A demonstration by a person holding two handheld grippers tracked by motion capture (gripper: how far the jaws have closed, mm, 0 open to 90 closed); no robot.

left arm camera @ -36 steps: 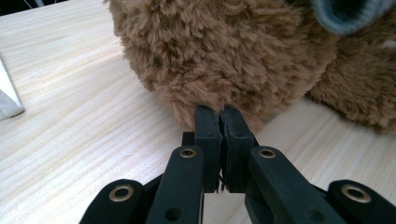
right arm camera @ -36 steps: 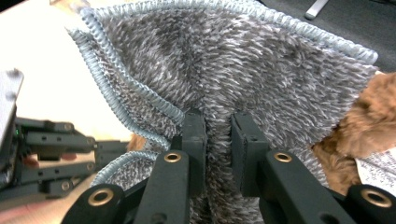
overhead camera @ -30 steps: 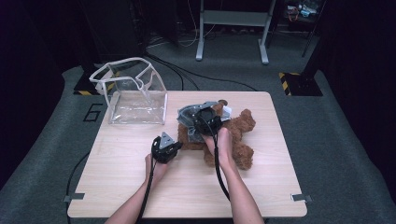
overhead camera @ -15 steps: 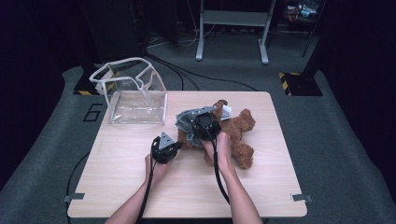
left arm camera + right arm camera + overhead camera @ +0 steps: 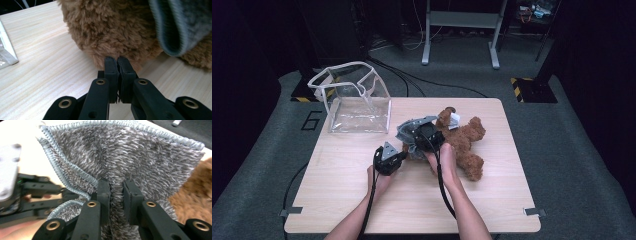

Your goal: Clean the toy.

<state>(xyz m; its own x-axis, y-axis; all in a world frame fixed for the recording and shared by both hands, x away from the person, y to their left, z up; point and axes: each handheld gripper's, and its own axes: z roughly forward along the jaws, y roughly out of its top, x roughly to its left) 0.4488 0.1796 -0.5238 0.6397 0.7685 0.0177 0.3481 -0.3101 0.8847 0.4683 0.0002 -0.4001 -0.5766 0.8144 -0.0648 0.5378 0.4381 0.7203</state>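
Note:
A brown teddy bear (image 5: 464, 140) lies on its back in the middle of the wooden table (image 5: 362, 200). A grey fleece cloth (image 5: 408, 129) hangs over the bear's left end. My right gripper (image 5: 414, 135) is shut on that cloth (image 5: 125, 152), and a fold of it runs down between the pads (image 5: 104, 195). My left gripper (image 5: 404, 151) lies low on the table just left of the bear. Its jaws are shut, and its tips (image 5: 117, 61) touch the brown fur (image 5: 112, 30). Whether a tuft is pinched I cannot tell. The cloth's hem (image 5: 175, 30) hangs at the upper right.
A clear plastic bag with white trim (image 5: 357, 100) stands open at the table's back left corner. Cables trail from both grippers toward the front edge. Bare tabletop lies at the front and at the right behind the bear. The other gripper (image 5: 30, 187) lies left of the cloth.
My right gripper has shifted slightly left and nearer with the grey cloth in it. The left gripper has kept still.

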